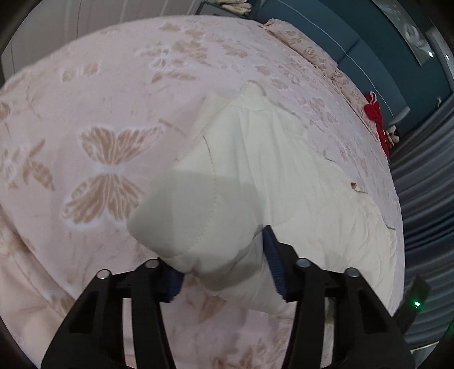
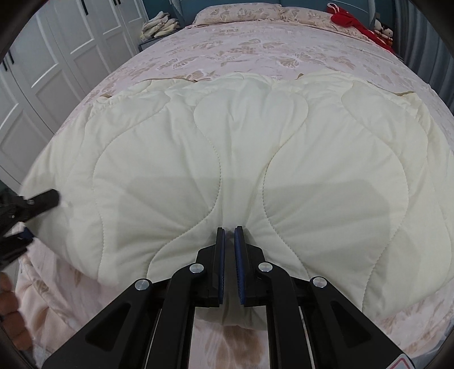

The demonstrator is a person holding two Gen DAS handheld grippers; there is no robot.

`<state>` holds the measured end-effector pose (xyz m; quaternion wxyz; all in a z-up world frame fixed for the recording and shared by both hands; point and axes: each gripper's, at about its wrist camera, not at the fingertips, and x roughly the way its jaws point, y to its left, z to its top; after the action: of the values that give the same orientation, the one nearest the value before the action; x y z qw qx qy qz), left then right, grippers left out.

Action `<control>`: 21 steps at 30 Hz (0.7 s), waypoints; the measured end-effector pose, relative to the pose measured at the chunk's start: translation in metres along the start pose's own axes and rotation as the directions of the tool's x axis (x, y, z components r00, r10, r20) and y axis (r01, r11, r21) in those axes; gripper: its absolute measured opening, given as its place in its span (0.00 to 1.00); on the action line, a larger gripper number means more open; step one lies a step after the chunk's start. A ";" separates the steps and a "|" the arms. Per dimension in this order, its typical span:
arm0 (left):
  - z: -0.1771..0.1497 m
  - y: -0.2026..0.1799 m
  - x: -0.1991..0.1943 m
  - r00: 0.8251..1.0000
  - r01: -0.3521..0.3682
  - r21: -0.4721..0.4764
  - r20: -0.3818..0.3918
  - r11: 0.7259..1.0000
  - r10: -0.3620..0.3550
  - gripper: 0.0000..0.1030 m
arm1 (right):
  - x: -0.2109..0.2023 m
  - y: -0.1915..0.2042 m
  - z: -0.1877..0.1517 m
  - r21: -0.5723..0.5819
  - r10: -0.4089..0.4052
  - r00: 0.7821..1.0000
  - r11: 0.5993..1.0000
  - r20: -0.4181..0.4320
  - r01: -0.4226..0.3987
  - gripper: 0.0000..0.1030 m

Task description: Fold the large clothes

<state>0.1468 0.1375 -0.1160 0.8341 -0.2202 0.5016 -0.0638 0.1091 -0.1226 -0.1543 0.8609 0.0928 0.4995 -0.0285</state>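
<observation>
A cream quilted comforter lies spread across the near half of a bed covered in a pink spread patterned with tan butterflies and leaves. In the right wrist view it fills the middle of the frame, its wavy stitch lines fanning out from the bottom centre.

The right tongs sit at the lower middle of that frame, their blue-padded fingers nearly together and pinching a gathered ridge of the comforter's near edge.

In the left wrist view the left tongs occupy the bottom centre, spread fairly wide, with a bunched corner of the comforter wedged between the blue pads and touching both; the fabric is gripped there. The rest of the comforter trails off toward the right of that frame. The left tongs also show at the left edge of the right wrist view, at the comforter's corner.

A pillow in matching fabric lies at the top centre, a red garment at the upper right, and white wardrobe doors stand at the upper left.
</observation>
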 end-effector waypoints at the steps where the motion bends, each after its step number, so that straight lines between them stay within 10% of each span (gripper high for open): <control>1: 0.000 -0.004 -0.005 1.000 0.001 0.010 0.009 1.000 -0.001 0.36 | 0.001 -0.001 0.000 0.006 0.001 1.000 1.000 0.003 -0.001 0.08; 7: 0.002 -0.057 -0.049 0.996 0.036 0.173 0.076 0.984 -0.050 0.19 | 0.000 -0.008 0.003 0.034 0.038 0.999 0.999 -0.002 -0.038 0.07; 21: -0.041 -0.166 -0.089 0.990 0.028 0.475 0.111 0.879 -0.092 0.17 | -0.029 -0.045 -0.036 0.160 0.161 0.987 0.974 -0.010 -0.157 0.05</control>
<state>0.0864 0.0053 0.0113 0.8912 -0.0296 0.4084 -0.1954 0.0573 -0.1616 -0.1525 0.8445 0.2012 0.4963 0.0019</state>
